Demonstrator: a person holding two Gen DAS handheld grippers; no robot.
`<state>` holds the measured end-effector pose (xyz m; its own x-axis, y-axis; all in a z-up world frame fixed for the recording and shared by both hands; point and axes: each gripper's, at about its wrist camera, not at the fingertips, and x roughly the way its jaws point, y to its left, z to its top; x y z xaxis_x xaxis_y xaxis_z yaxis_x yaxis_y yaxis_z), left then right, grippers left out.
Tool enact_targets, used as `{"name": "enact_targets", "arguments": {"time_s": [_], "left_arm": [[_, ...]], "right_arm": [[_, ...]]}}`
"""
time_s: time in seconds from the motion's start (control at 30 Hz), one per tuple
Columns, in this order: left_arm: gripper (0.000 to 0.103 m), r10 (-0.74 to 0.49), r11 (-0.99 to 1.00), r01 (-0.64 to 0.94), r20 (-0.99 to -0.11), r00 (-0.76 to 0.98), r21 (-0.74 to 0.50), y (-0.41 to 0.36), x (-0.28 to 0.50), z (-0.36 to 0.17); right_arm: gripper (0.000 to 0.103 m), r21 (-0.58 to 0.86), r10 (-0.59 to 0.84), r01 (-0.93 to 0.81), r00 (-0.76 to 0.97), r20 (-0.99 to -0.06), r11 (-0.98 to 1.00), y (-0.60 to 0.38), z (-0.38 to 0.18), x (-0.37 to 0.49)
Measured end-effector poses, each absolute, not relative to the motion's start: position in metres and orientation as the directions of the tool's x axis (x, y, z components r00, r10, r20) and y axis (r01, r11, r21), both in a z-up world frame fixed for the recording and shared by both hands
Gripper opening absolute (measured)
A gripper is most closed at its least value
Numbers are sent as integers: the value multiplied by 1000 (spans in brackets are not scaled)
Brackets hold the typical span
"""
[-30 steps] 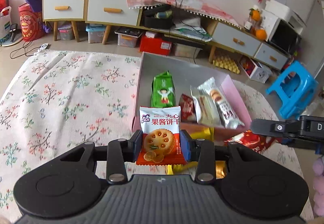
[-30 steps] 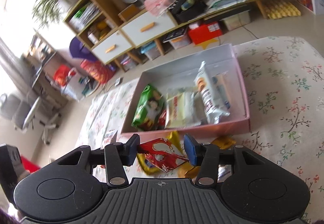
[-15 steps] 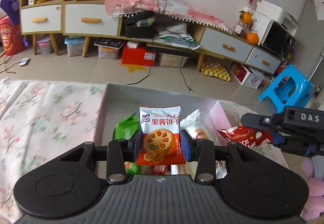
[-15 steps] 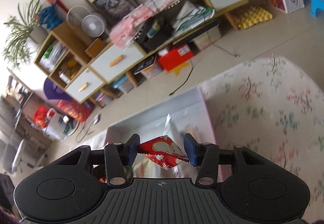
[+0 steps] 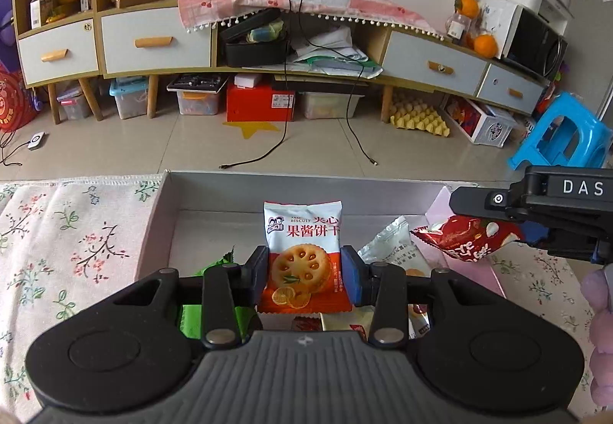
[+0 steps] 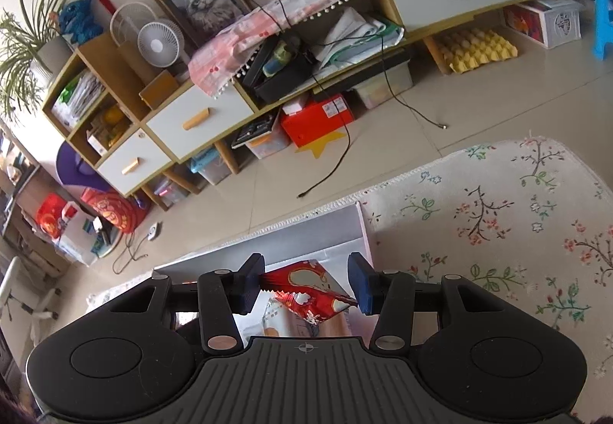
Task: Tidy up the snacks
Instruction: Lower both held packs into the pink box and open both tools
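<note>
Now, on your left, the flowered cloth (image 5: 69,232) lies under the pink box (image 5: 161,217). Your left gripper (image 5: 304,270) is clamped on a biscuit packet (image 5: 302,251), held upright above the box, over the green packet (image 5: 214,263) and the white packet (image 5: 398,251) inside. To the right, your right gripper (image 6: 306,288) pinches a red wrapper (image 6: 310,290) above the box's right part.

Bare far half of open box (image 5: 214,221); snack packets (image 5: 398,251) crowding near half; floral cloth (image 5: 69,232) clear on both sides.
</note>
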<state>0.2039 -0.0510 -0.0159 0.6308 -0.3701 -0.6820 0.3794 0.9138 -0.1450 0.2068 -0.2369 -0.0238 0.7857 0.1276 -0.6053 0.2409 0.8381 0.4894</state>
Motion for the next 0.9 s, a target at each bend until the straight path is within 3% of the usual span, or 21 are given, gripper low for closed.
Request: {"name": "enact_targets", "arguments": {"time_s": [0.23,0.3,0.73,0.83,0.9], "left_arm": [[44,-372,913,383,-679,633,-142,-53,206,-17],[55,-375,911,389,-676,635,-140,-54,205,-17],[68,-383,900,422,-659,647,-109,-56,190,-2],[71,-389,899,424,-651,652,-114,-53,184,6],[75,-393,898,424,-645,655,-117,-52,178,11]], "right_arm": [[51,514,147,237,788,-598,825,-238,-29,208],[59,532,155,247,785,-600,810,-241,-29,208],[60,540,159,253,782,-603,803,-247,-13,193],[72,538,162,243,785,-598,807,-245,-4,185],[72,531,162,232,789,-593,815,-242,3,179]]}}
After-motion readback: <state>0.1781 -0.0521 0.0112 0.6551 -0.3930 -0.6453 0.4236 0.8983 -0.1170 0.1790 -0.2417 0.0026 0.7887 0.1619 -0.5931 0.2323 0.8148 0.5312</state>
